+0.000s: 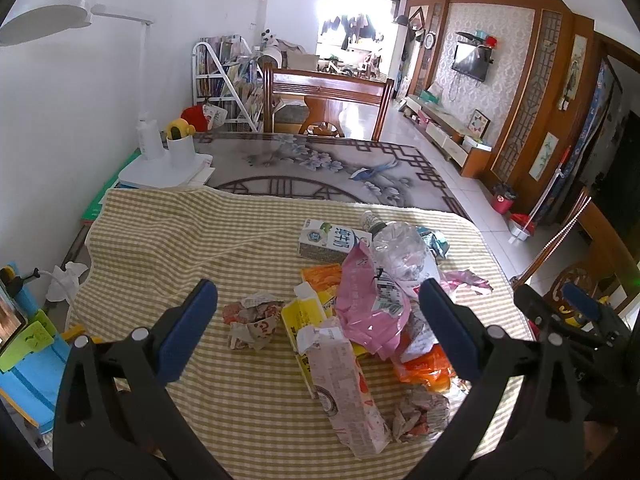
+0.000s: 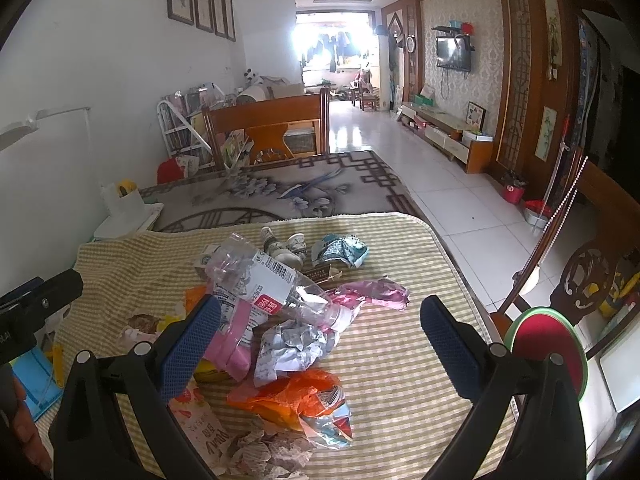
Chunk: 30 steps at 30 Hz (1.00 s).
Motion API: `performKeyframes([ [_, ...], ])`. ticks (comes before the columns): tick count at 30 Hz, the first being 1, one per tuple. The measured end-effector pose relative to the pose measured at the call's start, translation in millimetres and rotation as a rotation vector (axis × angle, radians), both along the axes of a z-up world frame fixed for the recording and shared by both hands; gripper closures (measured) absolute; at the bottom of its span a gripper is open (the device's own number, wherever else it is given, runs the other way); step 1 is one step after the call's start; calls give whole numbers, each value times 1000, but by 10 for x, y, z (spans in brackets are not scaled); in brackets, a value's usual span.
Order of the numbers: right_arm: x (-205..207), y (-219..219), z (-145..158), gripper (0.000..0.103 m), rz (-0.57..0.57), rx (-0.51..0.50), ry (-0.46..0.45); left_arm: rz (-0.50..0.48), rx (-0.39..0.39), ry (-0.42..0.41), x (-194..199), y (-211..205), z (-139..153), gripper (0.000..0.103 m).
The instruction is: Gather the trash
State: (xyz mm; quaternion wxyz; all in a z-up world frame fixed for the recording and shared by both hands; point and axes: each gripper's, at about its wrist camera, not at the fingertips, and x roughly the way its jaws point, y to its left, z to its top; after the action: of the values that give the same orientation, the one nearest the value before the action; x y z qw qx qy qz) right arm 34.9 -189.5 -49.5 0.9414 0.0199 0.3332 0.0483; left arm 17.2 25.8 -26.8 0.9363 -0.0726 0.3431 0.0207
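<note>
Both the left gripper (image 1: 316, 300) and the right gripper (image 2: 320, 316) hover with fingers spread wide, holding nothing, above a heap of trash on the checked cloth (image 1: 168, 240). Counted: three cartons, namely one white milk carton (image 1: 330, 240) at the far side, one yellow carton (image 1: 306, 316) and one pink carton (image 1: 344, 388) nearest; one crushed clear bottle (image 1: 396, 246); one pink bag (image 1: 362, 300); one orange bag (image 2: 288, 396); two crumpled paper wads (one (image 1: 252, 322) left, one (image 1: 420, 414) near right). Pieces underneath are overlapped and hard to make out.

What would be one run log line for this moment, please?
phase: approach | left gripper: open, empty | right gripper: open, empty | trash pile: on checked cloth, untouched
</note>
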Motion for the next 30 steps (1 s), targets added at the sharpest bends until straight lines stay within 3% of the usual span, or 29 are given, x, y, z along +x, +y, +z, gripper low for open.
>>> performKeyframes([
  [22,65,60,-88,7,10,-2,33,46,-3,26,42,183,-97,4],
  [30,94,12,-97,7,-8,-17,40,-8,-64,47,32,212,-149,4],
])
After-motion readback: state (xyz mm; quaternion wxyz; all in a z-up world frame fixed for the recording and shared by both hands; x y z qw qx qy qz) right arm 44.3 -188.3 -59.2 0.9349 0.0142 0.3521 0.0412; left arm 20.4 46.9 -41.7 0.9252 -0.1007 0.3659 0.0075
